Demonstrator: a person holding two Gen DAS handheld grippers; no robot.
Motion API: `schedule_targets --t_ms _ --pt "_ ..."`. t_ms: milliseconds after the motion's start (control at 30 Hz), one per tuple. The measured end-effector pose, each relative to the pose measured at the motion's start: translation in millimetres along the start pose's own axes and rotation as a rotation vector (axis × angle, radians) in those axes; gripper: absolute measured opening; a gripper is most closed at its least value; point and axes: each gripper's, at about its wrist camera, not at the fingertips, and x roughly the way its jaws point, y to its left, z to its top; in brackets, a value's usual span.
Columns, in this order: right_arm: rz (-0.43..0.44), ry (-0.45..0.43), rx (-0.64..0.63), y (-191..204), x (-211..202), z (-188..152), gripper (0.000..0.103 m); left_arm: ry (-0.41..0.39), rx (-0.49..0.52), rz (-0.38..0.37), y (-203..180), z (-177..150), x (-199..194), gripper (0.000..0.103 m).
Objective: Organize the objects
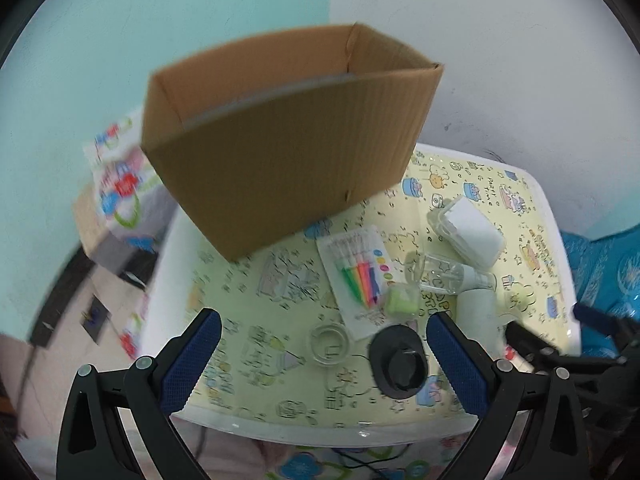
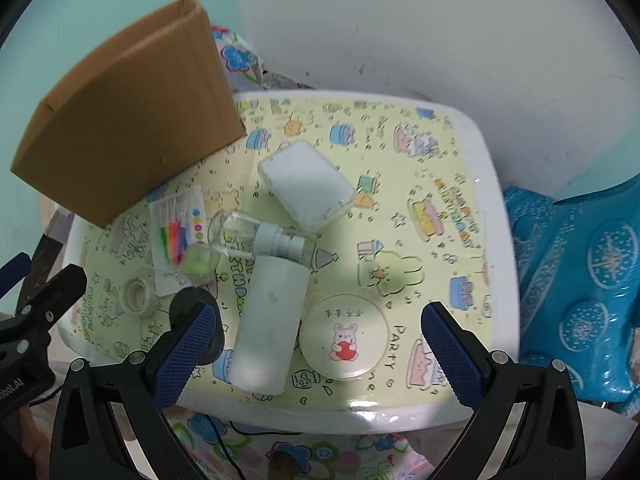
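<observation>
White tube (image 2: 267,326): lies flat, near counter (image 2: 460,216) edge, long axis pointing away from me.
Cardboard box (image 1: 280,148): open-topped, far-left; contents hidden.
My left gripper (image 1: 324,364): fingers spread, empty.
My right gripper (image 2: 318,354): fingers spread, empty.

Teal wall (image 1: 120,40), white wall (image 2: 440,20), small white table (image 2: 490,184) with patterned top

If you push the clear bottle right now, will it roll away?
Probably a little. The clear bottle is round and lies on its side, so it could roll. But the white cylinder sits close against one side and the white box is near the other, so it likely stops soon. It looks mostly empty, so probably light, and its smooth wall may be slippery.
</observation>
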Motion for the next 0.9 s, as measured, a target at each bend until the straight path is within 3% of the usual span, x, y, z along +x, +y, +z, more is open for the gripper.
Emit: schedule_targets --t_ms 67,233,533,733,833,867,900 --pt "0.010 0.028 -0.003 3 10 0 0.103 0.018 -0.019 -0.001 2 -3 9 0.103" --pt "0.019 0.078 -0.022 12 34 -3 0.103 0.038 0.038 0.082 -4 -12 24 0.103" --pt "0.019 0.159 -0.043 22 65 -8 0.094 0.050 0.120 0.124 -18 -19 36 0.103" --pt "-0.026 0.143 -0.117 36 70 -13 0.076 0.070 0.111 0.133 -17 -19 44 0.103" --pt "-0.029 0.117 -0.158 44 67 -18 0.061 0.075 0.100 0.140 -15 -20 45 0.103" --pt "-0.033 0.111 -0.172 46 65 -20 0.052 0.077 0.096 0.137 -14 -20 46 0.103" --pt "-0.021 0.108 -0.187 49 64 -22 0.050 0.079 0.092 0.137 -14 -20 46 0.103"
